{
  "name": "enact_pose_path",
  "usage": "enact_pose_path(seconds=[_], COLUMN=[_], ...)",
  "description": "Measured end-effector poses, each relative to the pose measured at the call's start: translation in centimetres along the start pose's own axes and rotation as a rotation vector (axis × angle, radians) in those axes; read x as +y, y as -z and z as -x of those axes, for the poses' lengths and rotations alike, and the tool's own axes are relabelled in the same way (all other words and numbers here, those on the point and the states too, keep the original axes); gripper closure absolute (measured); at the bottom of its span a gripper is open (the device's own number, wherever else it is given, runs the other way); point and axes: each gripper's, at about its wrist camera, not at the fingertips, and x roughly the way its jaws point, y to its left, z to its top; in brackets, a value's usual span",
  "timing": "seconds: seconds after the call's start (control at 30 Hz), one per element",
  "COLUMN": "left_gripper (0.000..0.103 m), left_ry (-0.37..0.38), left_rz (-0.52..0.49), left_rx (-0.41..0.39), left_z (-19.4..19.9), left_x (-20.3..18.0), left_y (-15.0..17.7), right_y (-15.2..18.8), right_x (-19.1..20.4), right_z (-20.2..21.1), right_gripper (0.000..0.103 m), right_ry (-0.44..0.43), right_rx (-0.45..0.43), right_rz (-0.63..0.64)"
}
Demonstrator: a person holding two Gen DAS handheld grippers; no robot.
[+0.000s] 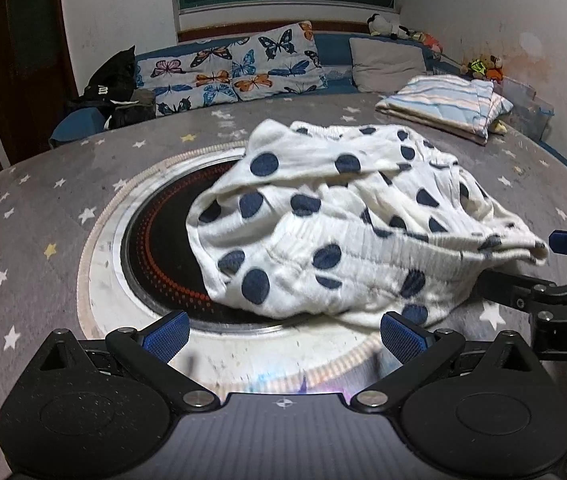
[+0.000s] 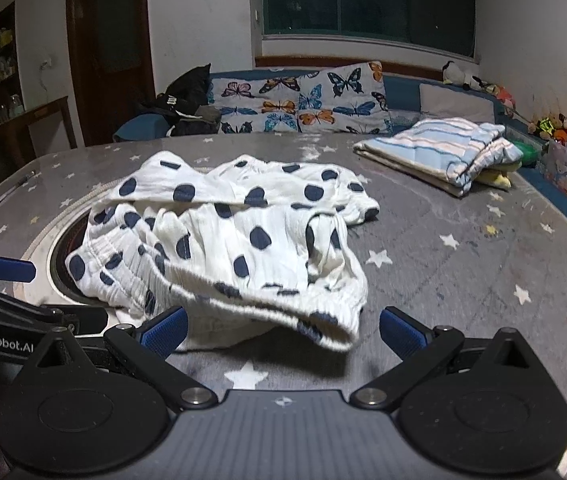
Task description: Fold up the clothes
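Spotted garment lies bunched on the table, just ahead of both grippers.
Left gripper [image 1: 281,334] stands spread and empty before the near hem; the white, navy-dotted garment [image 1: 335,224] runs left to right, partly over the round inset [image 1: 139,248]. Right gripper [image 2: 281,334], also spread and empty, sits nearest the elastic edge. A folded striped cloth [image 2: 443,152] lies well apart.
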Motion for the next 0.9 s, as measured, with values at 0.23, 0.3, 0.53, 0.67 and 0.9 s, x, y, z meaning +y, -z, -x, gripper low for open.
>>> enact_pose_path(seconds=[0.23, 0.3, 0.53, 0.67, 0.9], left_gripper=[0.0, 0.001, 0.021, 0.039, 0.088], left_ry=[0.001, 0.021, 0.099, 0.185, 0.266], left_rz=[0.01, 0.01, -0.006, -0.046, -0.084], left_rx=[-0.06, -0.068, -0.039, -0.029, -0.034], left_z=[0.0, -0.3, -2.9, -3.7, -3.5], left_x=[0.8, 1.1, 2.5, 2.8, 2.6], left_y=[-2.2, -2.8, -3.9, -3.5, -2.9], right_y=[-1.0, -1.2, -1.6, -1.6, -1.2], right_x=[-0.1, 0.0, 0.9, 1.6, 2.7], right_z=[-0.2, -0.4, -1.0, -1.5, -2.6], right_gripper=[0.001, 0.002, 0.011, 0.016, 0.039], right_ry=[-0.043, -0.063, -0.138, -0.162, -0.168], right_rx=[-0.017, -0.016, -0.001, 0.011, 0.048], right_rz=[0.016, 0.027, 0.107, 0.163, 0.254])
